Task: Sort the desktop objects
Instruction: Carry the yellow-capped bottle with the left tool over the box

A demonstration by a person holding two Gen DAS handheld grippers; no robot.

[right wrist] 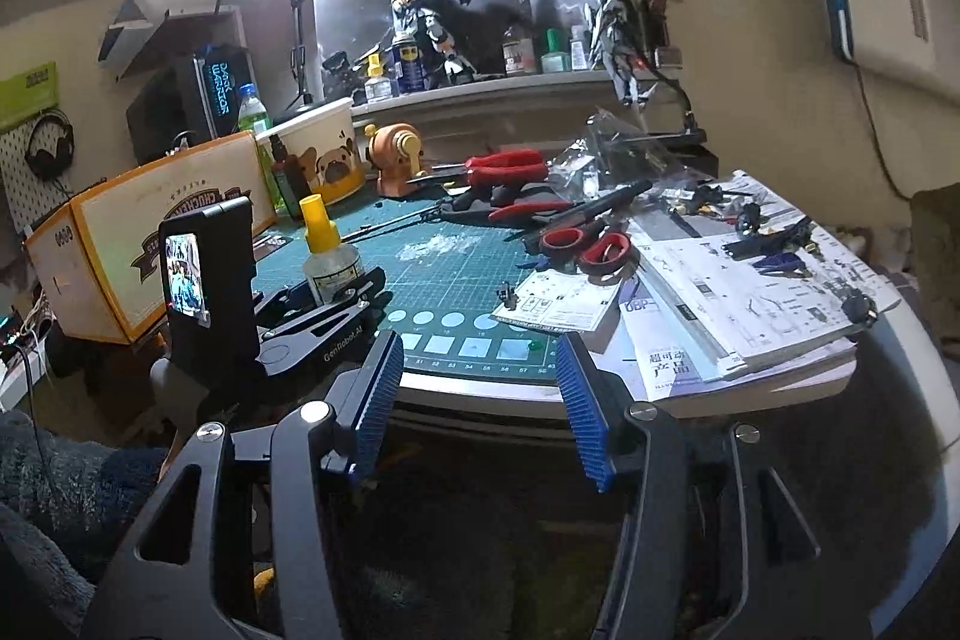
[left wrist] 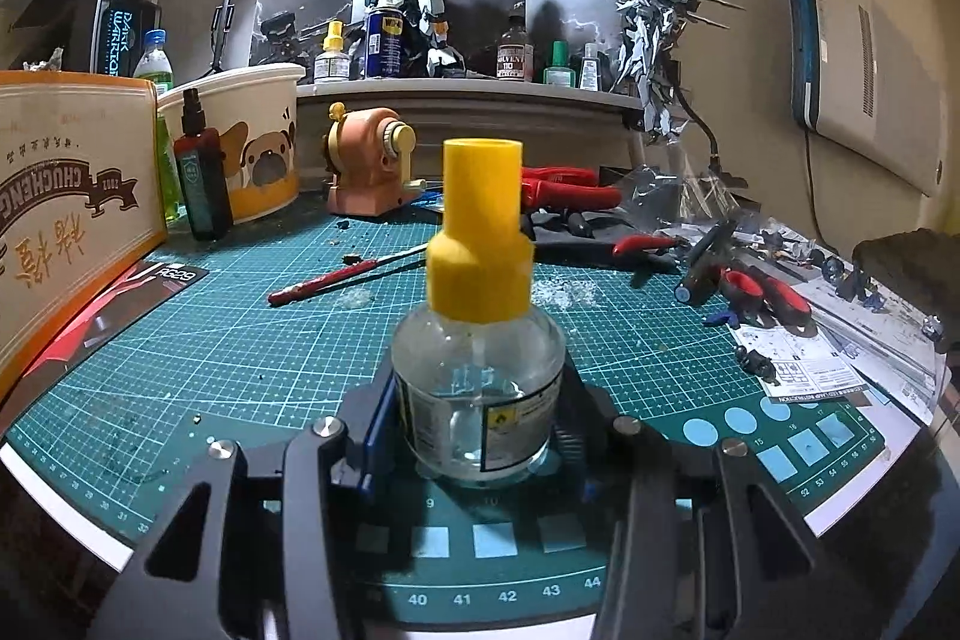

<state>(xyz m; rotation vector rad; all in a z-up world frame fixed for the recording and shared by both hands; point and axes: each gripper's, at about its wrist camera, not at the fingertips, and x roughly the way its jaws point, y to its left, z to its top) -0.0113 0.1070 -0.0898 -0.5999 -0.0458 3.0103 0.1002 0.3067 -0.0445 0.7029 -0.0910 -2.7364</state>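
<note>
A clear glass bottle with a yellow cap (left wrist: 478, 382) stands upright on the green cutting mat (left wrist: 240, 340) near its front edge. My left gripper (left wrist: 478, 436) has its blue pads against both sides of the bottle's body. The right wrist view shows the same bottle (right wrist: 329, 259) between the left gripper's fingers (right wrist: 354, 283). My right gripper (right wrist: 477, 382) is open and empty, held off the desk's front edge below mat level.
An orange box (left wrist: 66, 208), a pug-print tub (left wrist: 252, 142), a dark spray bottle (left wrist: 203, 172) and a pencil sharpener (left wrist: 372, 160) stand at back left. Red pliers (left wrist: 564, 187), a red-handled knife (left wrist: 342, 274), scissors (right wrist: 585, 244) and manuals (right wrist: 750, 292) lie to the right.
</note>
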